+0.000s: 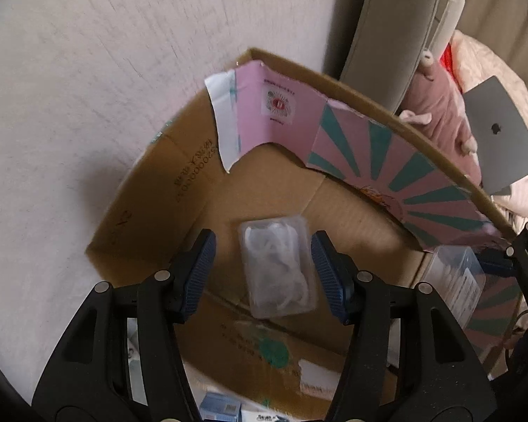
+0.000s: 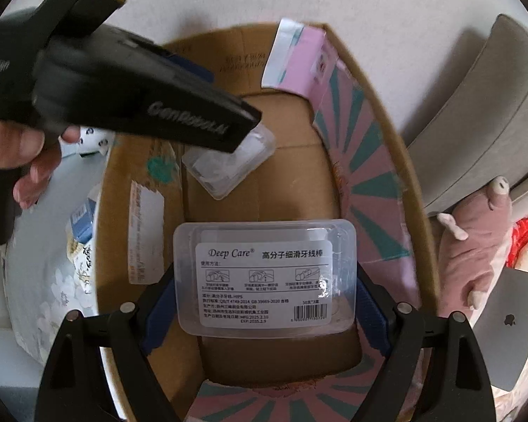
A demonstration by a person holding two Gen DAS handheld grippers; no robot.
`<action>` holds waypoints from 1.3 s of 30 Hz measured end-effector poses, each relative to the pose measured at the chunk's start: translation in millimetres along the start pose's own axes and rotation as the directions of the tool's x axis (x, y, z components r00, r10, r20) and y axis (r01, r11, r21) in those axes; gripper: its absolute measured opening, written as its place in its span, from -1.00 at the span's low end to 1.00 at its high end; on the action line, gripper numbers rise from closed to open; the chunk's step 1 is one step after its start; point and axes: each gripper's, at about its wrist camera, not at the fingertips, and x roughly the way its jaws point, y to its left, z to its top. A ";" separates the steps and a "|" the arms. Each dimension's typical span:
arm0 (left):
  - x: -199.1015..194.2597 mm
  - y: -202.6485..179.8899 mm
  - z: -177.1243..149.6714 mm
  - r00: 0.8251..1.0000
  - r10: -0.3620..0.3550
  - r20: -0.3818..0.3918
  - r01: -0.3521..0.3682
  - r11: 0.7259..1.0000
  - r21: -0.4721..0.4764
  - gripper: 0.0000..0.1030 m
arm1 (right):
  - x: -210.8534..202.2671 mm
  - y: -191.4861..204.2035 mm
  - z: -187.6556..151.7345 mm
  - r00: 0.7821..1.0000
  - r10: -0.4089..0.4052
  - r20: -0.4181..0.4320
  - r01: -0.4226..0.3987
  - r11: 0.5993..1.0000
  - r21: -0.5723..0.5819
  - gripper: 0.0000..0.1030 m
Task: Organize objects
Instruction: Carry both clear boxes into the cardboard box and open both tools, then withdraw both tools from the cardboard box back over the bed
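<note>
A brown cardboard box (image 1: 151, 211) with a pink and teal liner stands open by the wall; it also shows in the right wrist view (image 2: 387, 133). A small clear plastic case (image 1: 278, 267) lies on the box floor. My left gripper (image 1: 264, 274) is open above it, fingers on either side and apart from it. The case also shows in the right wrist view (image 2: 228, 161), partly hidden by the left gripper's body. My right gripper (image 2: 264, 302) is shut on a clear Deep Care floss box (image 2: 264, 277), held over the cardboard box. The floss box also shows in the left wrist view (image 1: 454, 281).
A silver laptop (image 1: 500, 137) and a pink plush toy (image 1: 436, 105) lie on bedding right of the box. A grey cushion (image 2: 475, 112) leans on the wall. A floral bag (image 2: 52, 246) with small cartons sits left of the box.
</note>
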 end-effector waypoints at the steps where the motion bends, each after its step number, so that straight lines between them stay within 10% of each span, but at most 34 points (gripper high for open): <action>1: 1.7 3.3 -0.3 1.000 -0.001 -0.007 0.001 1.000 -0.003 0.04 | 3.0 0.9 0.3 1.000 0.001 -0.004 -0.001 1.000 -0.006 0.65; 13: 3.6 5.8 1.3 0.999 0.034 -0.012 -0.033 0.999 0.027 0.09 | 7.3 1.2 5.7 0.999 -0.001 -0.050 0.000 1.000 -0.025 0.67; 16: -4.5 8.1 3.4 1.000 0.016 0.006 -0.017 1.000 0.013 0.99 | -0.7 -0.3 3.4 1.000 0.004 -0.011 -0.004 1.000 -0.018 0.87; 39: -105.2 15.1 -23.1 0.986 0.029 0.165 -0.030 1.000 0.002 1.00 | -77.6 5.3 9.7 0.987 -0.032 0.157 0.035 0.999 -0.018 0.99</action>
